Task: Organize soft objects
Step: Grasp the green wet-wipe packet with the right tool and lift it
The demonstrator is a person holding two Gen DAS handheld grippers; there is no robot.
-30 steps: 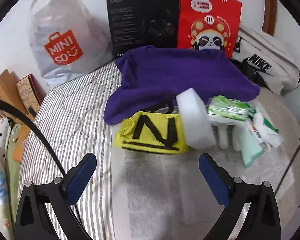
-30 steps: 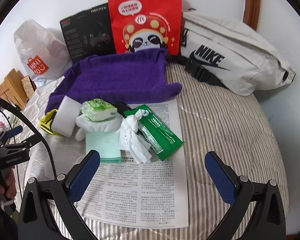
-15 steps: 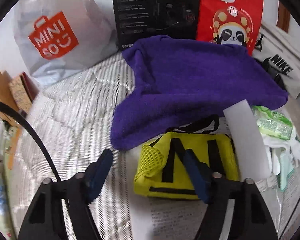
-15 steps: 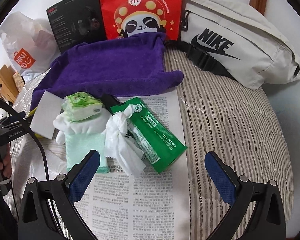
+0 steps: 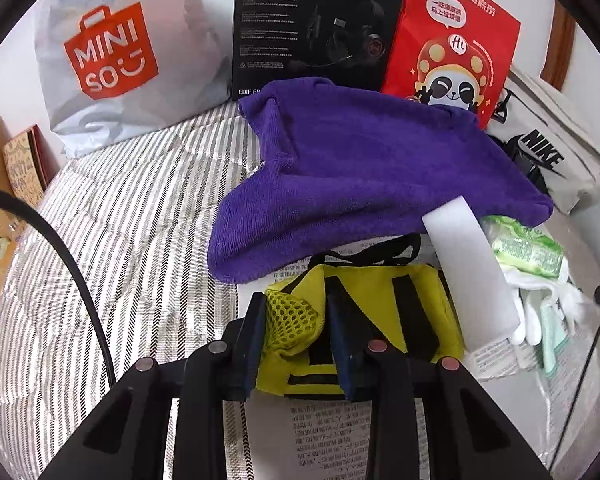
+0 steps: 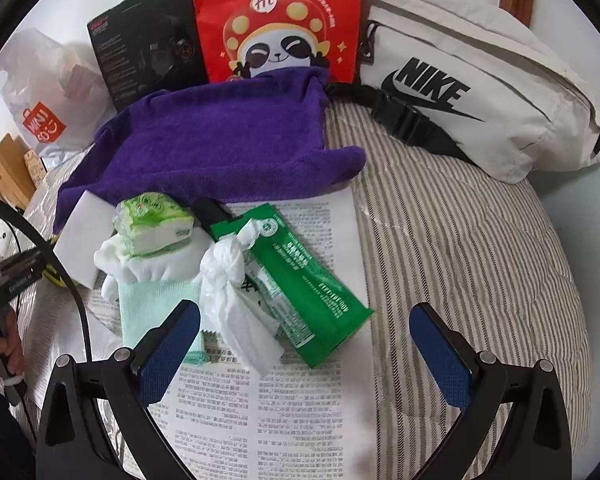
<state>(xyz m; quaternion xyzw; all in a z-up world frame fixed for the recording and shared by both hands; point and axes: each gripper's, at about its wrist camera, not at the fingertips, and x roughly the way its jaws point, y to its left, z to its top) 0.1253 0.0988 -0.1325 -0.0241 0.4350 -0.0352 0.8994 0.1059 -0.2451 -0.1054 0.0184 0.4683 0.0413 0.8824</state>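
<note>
The left gripper [image 5: 296,328] has just been closing, and its blue pads now pinch the near left corner of the yellow mesh bag [image 5: 380,312] — the netted corner bunches up between them while the rest of the bag lies flat on the newspaper [image 5: 332,432] just ahead and to the right of the jaws. Beyond the bag, straight ahead of this gripper, the purple towel [image 5: 364,168] spreads over the striped quilt [image 5: 112,248], its near edge overlapping the bag's black straps. A white foam block [image 5: 472,276] rests against the bag's right side, and further right sit a green tissue pack [image 5: 528,248] on white gloves [image 5: 540,304]. The right gripper [image 6: 304,348] stands wide, nothing between its fingers, hovering low over the same newspaper. Just ahead of its left finger lies a pale green cloth [image 6: 156,308], with a knotted white plastic bag [image 6: 236,304] and a dark green wipes packet [image 6: 312,296] in front of the gap between the fingers, none of them touched. Far ahead of both tools, propped against the wall, stand a Miniso bag [image 5: 112,60], a black box [image 5: 316,24], a red panda bag [image 6: 276,20] and a cream Nike pouch [image 6: 472,92]. At the left edge of the right view, a hand [image 6: 4,352] grips the left tool's handle.
</note>
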